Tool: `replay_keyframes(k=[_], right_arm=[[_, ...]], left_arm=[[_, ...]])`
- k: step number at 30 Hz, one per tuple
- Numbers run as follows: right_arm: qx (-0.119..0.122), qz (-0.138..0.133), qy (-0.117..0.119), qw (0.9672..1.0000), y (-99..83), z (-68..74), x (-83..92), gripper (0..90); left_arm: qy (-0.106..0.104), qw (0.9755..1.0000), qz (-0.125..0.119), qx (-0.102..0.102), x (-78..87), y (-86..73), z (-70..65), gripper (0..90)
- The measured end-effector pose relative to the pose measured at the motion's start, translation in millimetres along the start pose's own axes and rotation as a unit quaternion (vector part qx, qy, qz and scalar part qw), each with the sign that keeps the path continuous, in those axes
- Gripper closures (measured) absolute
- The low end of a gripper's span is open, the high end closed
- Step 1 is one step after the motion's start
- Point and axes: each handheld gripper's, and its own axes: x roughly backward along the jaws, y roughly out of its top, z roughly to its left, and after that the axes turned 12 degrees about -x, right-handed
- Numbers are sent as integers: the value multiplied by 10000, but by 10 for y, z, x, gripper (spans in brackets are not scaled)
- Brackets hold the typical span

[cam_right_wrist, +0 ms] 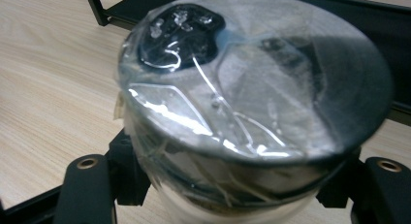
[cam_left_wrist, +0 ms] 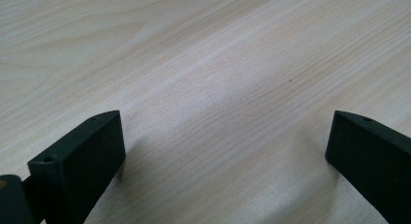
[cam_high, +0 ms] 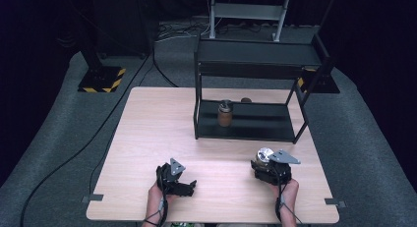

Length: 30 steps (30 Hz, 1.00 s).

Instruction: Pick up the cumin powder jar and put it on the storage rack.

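My right gripper [cam_high: 266, 164] [cam_right_wrist: 232, 190] is shut on a round jar [cam_high: 265, 155] [cam_right_wrist: 252, 88] with a silvery lid wrapped in clear plastic film; the black jaws press on its sides just under the lid. It hovers near the table's front right, in front of the black shelf rack [cam_high: 246, 134]. On the rack's lower shelf stands a brown jar with a metal lid [cam_high: 224, 114]. My left gripper [cam_high: 191, 186] [cam_left_wrist: 225, 136] rests at the front left of the wooden table [cam_high: 147, 133], open, with bare wood between its jaws.
A small brown object [cam_high: 246, 100] lies behind the rack's lower shelf. The rack's upper shelf [cam_high: 255, 55] overhangs the lower one. A stand base with yellow-black stripes [cam_high: 102, 80] and cables lie on the grey floor beyond the table.
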Motion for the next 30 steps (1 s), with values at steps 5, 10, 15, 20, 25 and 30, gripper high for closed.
replay_keyframes(k=[5,10,15,20,25,30], right_arm=[[25,-2,-31,10000,30,5,21,301],[32,-7,-77,10000,55,8,36,301],[27,-4,-121,9999,81,1,52,301],[29,-26,-168,9999,104,-6,72,301],[8,-45,-216,9998,133,-22,94,300],[-4,-58,-272,9996,154,-39,115,301]], left_arm=[[-6,10000,4,2,0,1,4,2],[-10,10000,5,3,-1,1,7,2],[-15,10000,7,8,-1,2,9,2],[-19,10000,14,11,-1,4,11,2],[-21,10000,13,4,-4,7,12,2],[-22,10000,13,4,-4,7,13,2]])
